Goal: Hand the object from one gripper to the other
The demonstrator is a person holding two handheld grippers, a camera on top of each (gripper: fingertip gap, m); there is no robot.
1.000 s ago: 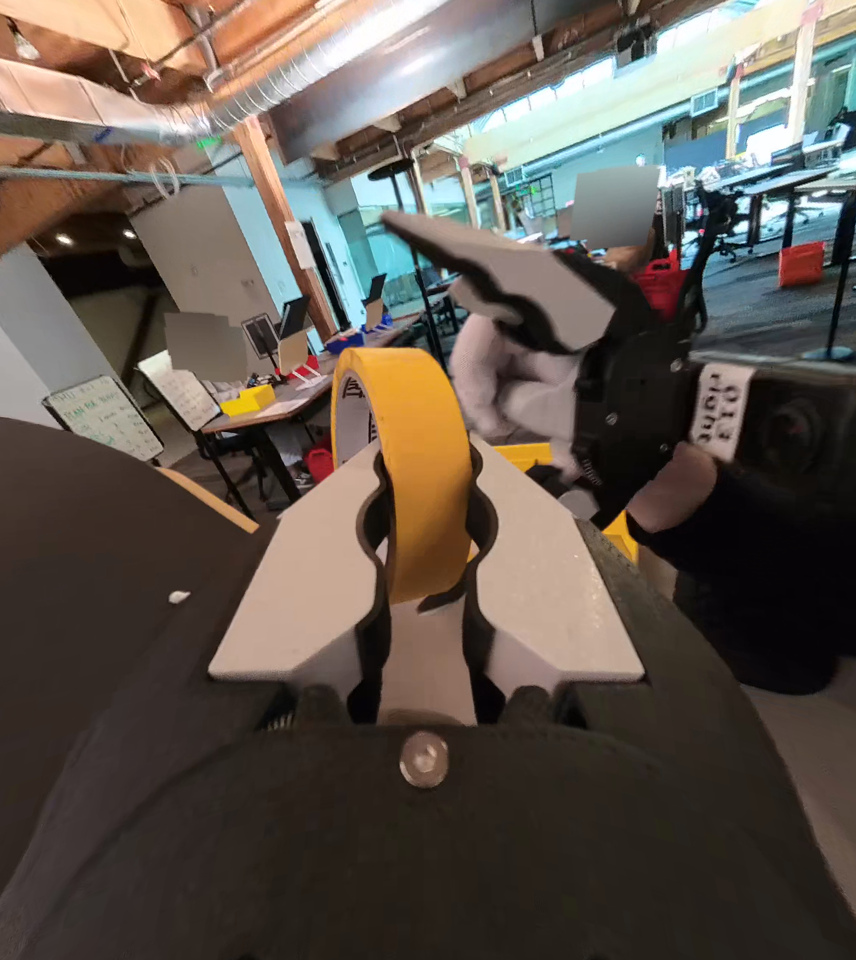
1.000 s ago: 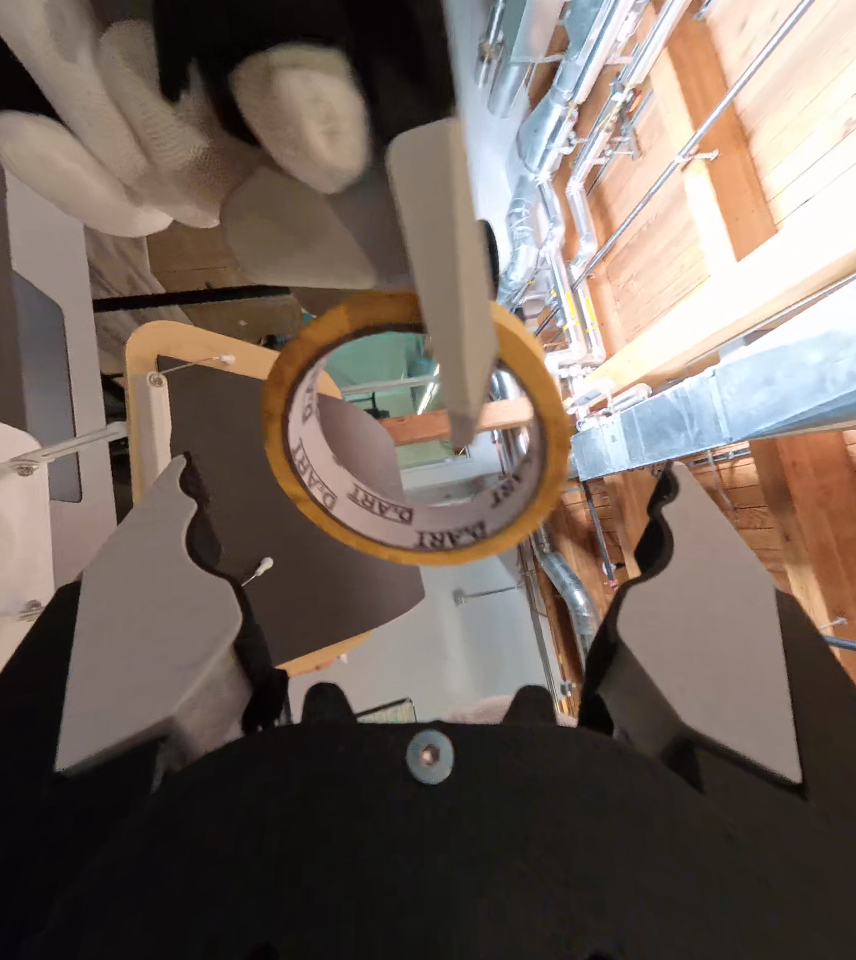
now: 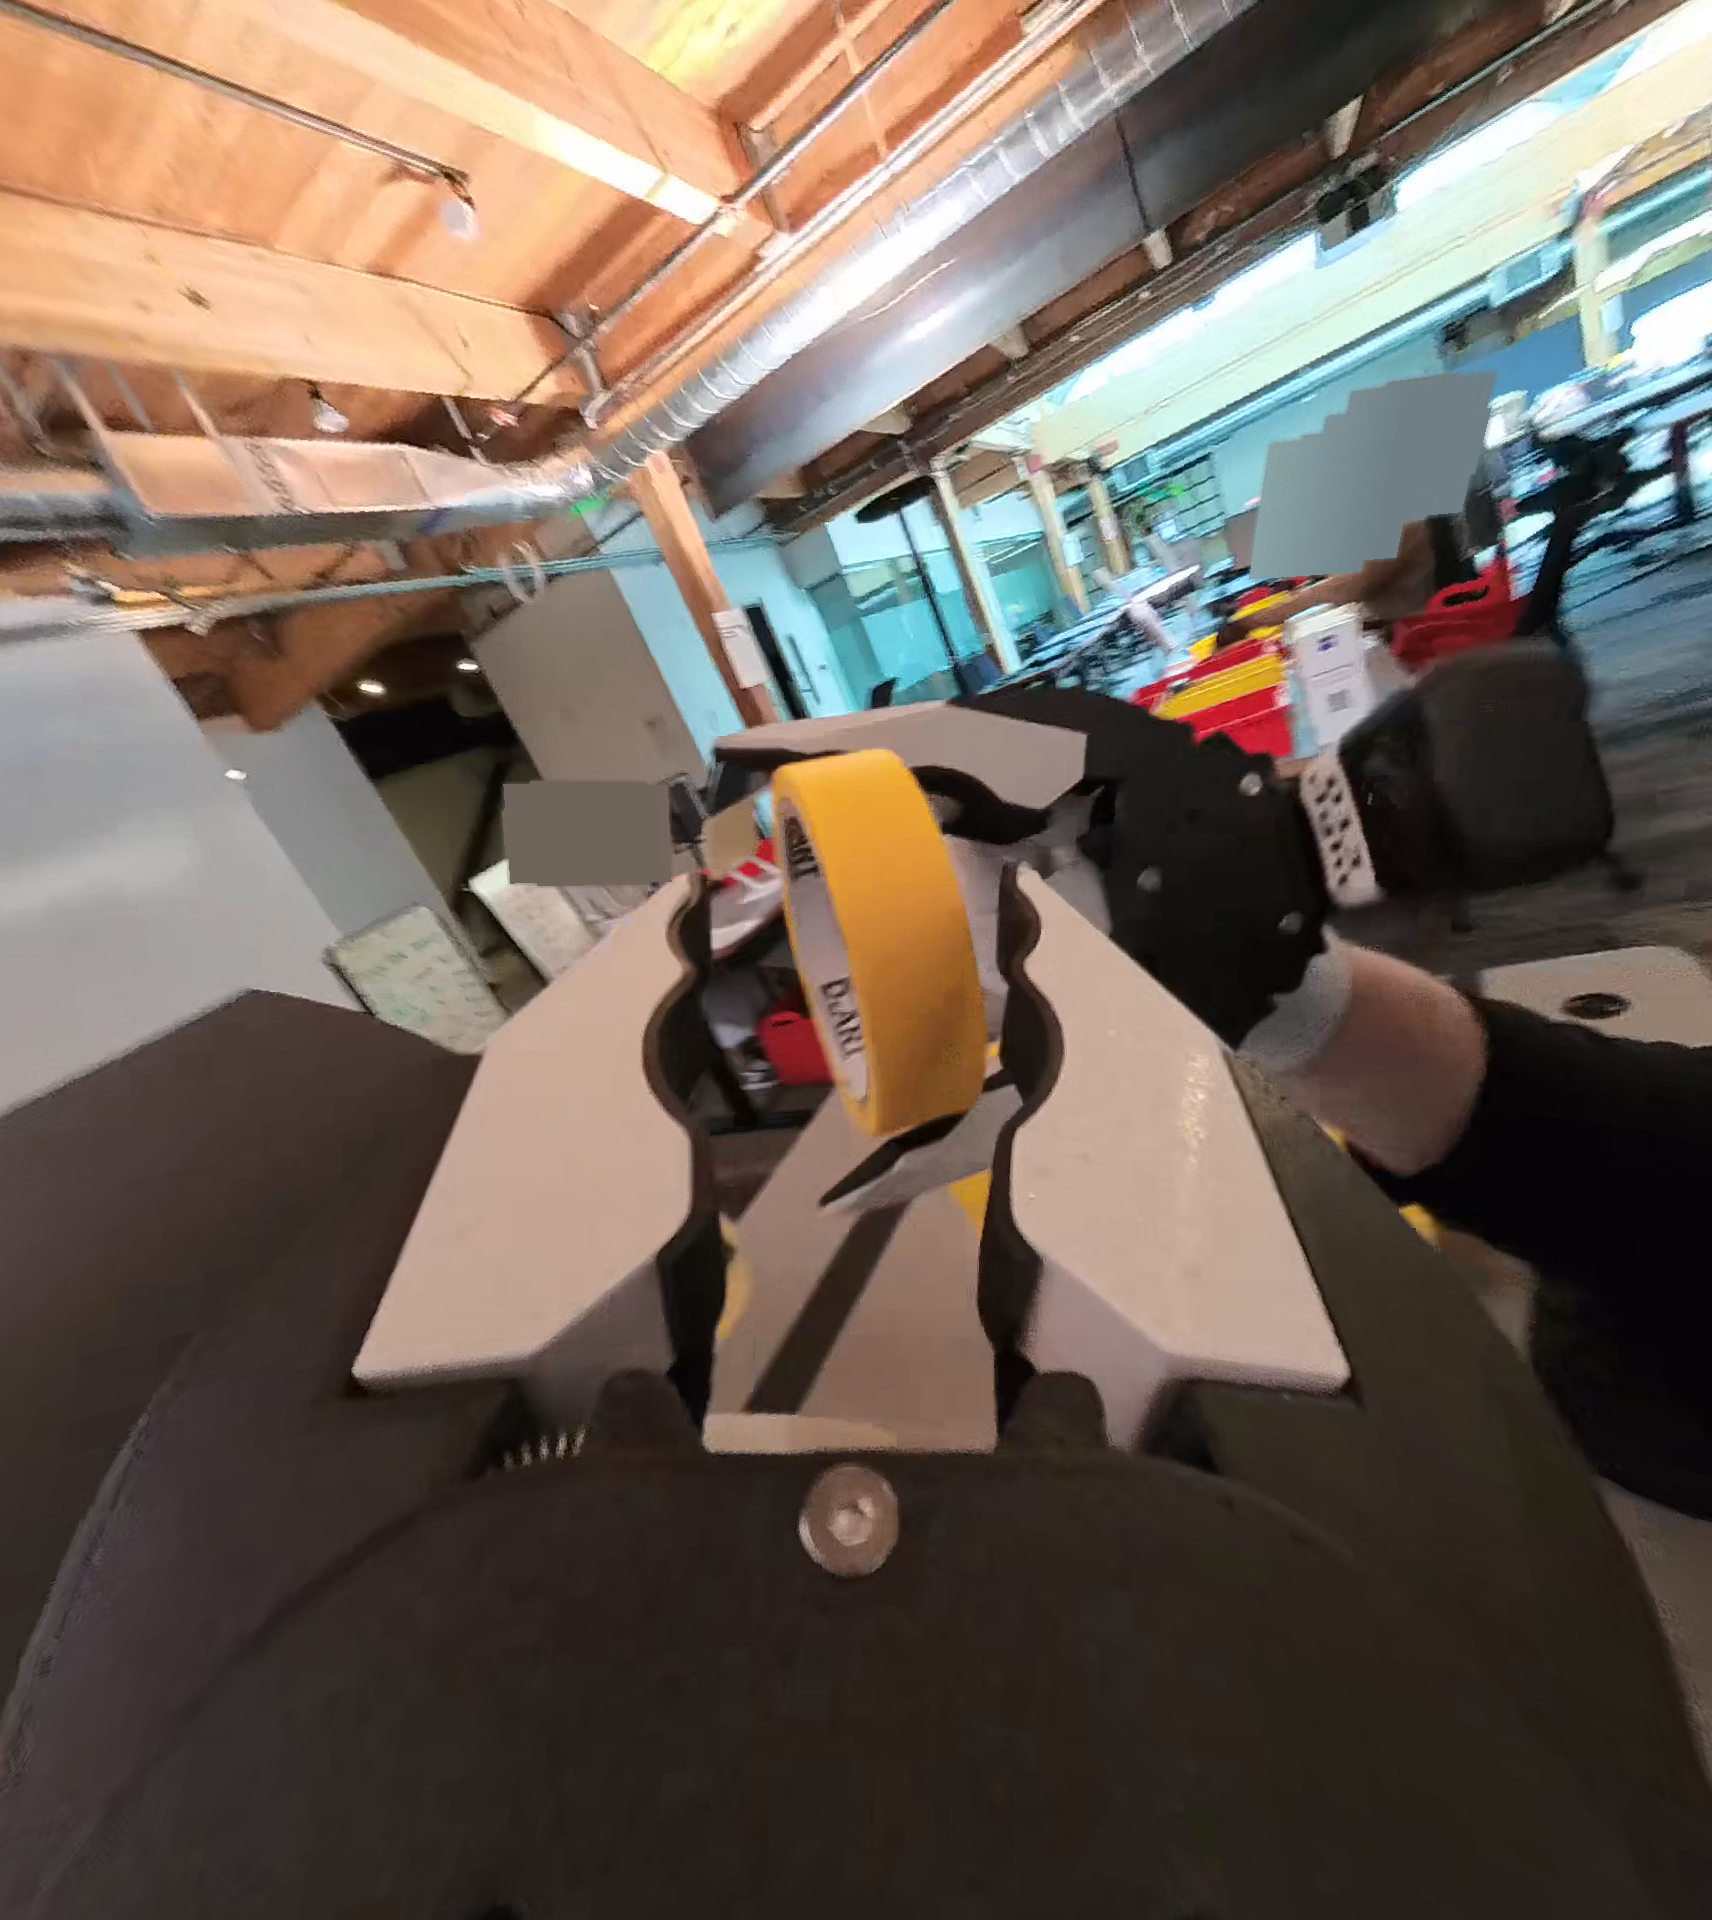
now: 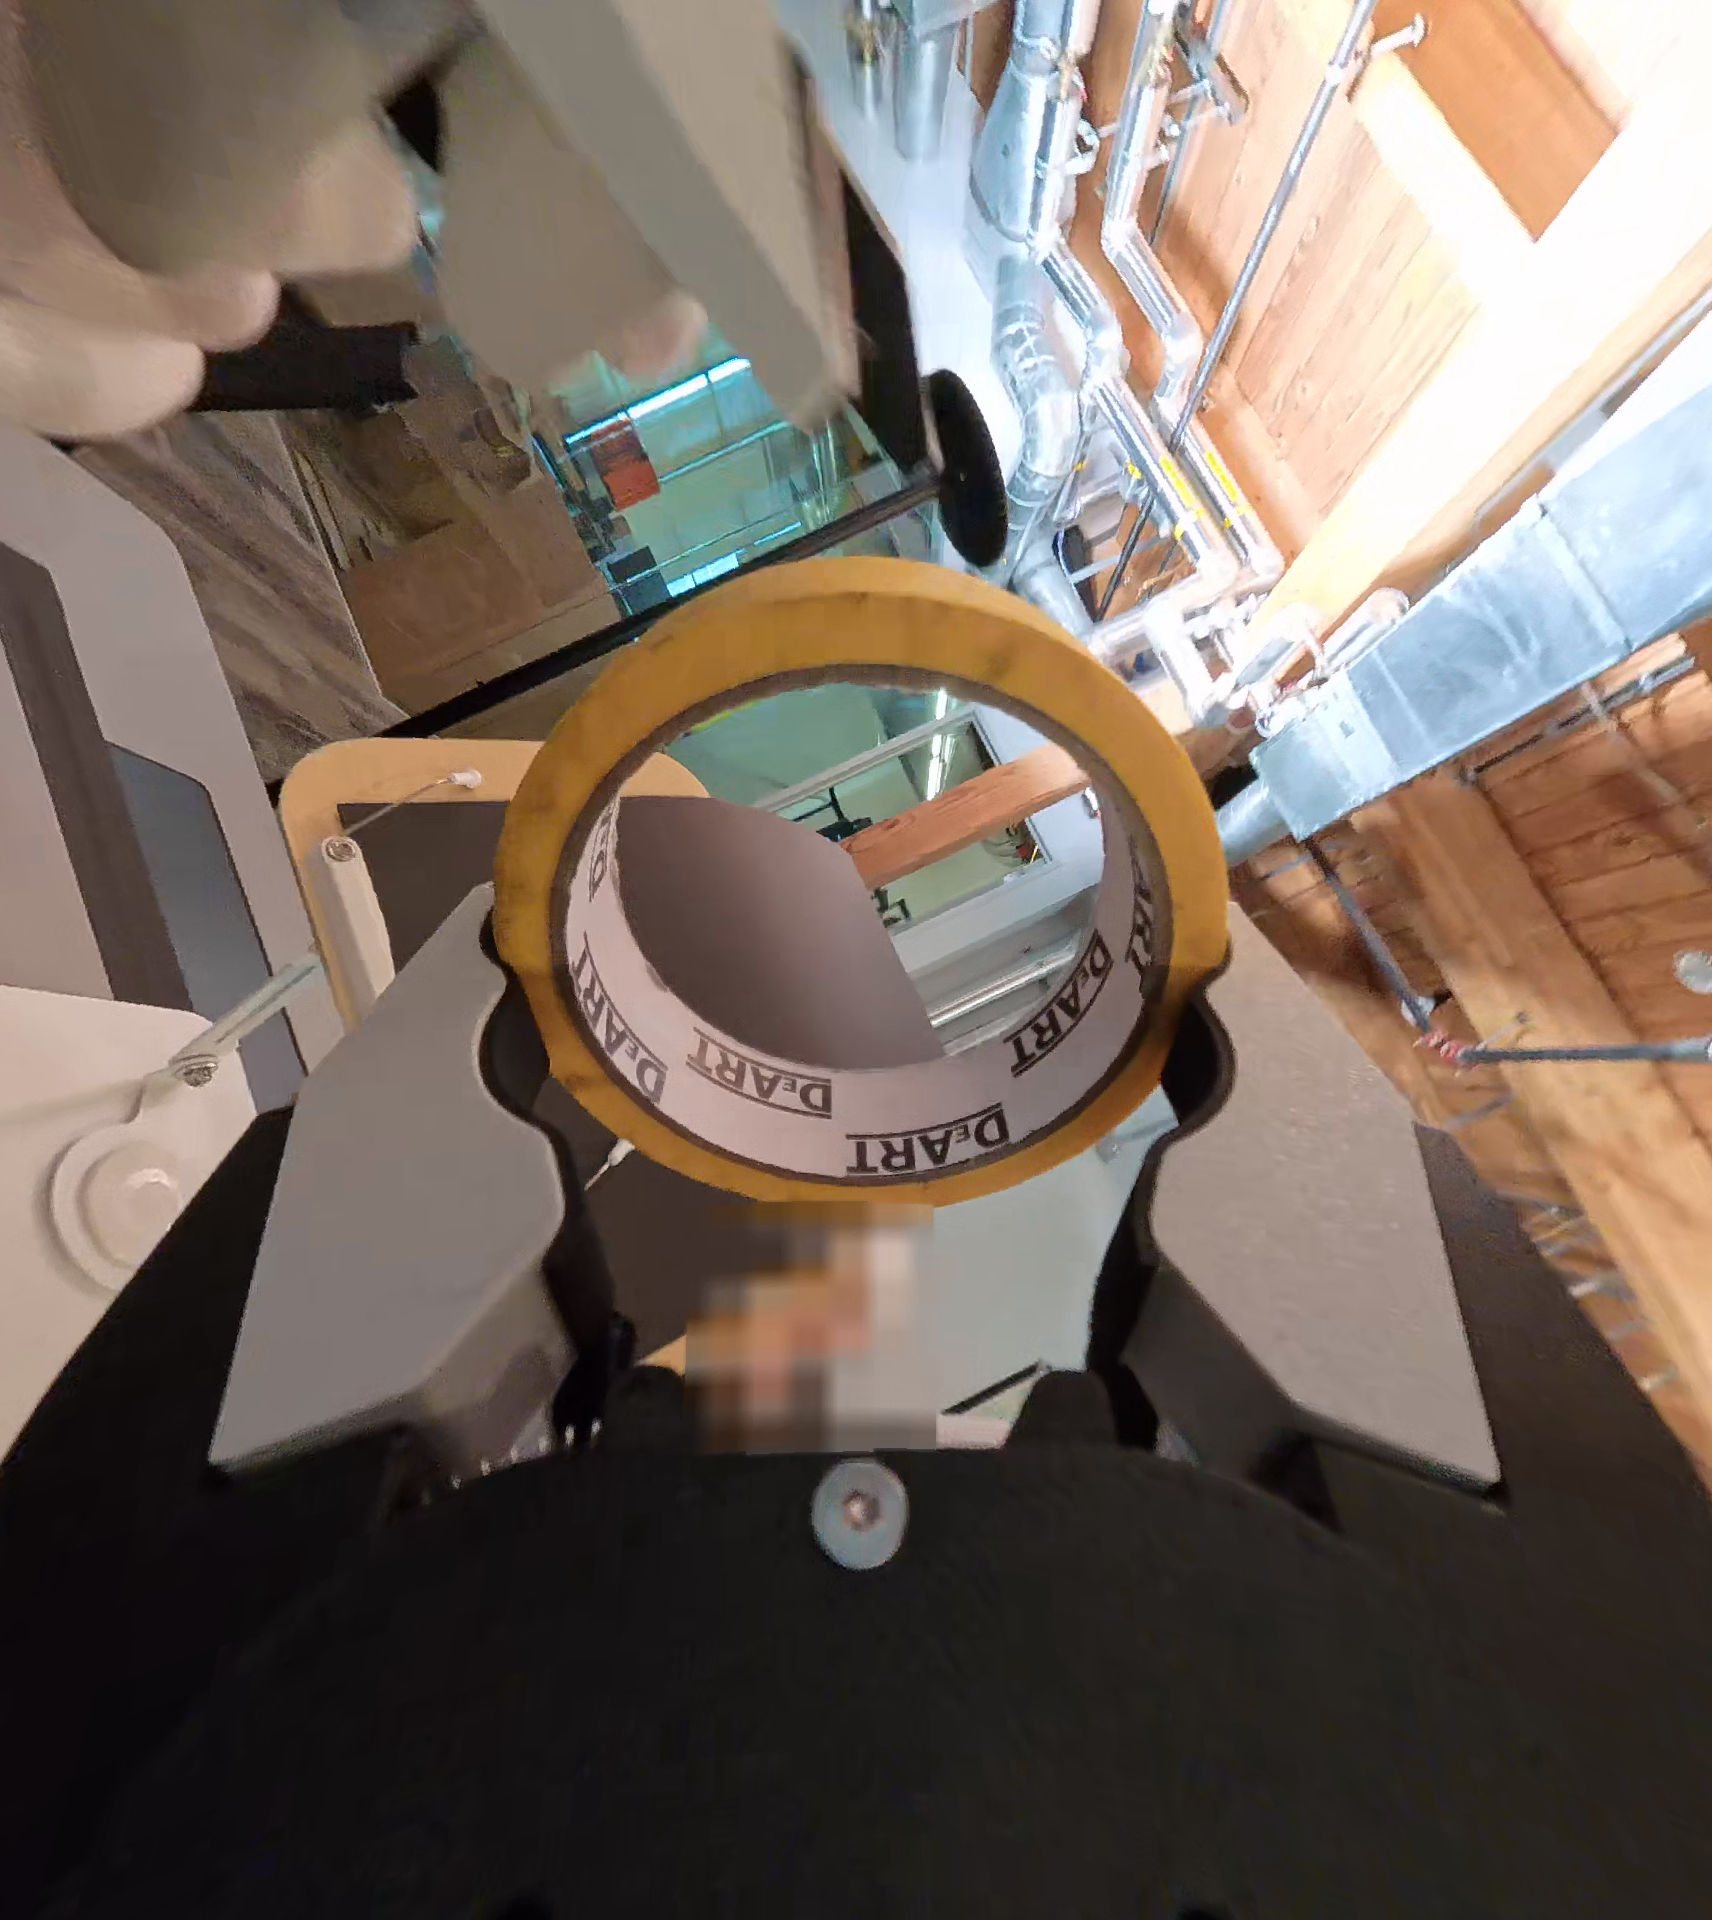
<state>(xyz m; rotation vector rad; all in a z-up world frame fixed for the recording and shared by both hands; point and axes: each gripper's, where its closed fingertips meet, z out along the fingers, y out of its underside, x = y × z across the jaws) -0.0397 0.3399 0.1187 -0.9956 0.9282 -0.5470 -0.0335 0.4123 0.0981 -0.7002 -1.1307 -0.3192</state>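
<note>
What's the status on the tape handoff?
Right gripper shut across the yellow tape roll. Left gripper open, fingers clear of the roll's sides. Nothing in the way.

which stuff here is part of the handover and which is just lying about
Job:
- tape roll, yellow
- right gripper, fingers closed on the roll's outer rim
- left gripper, jaws apart on either side of the roll

Lying about:
- red and yellow bins behind
- whiteboard at left
- dark chair at right
</note>
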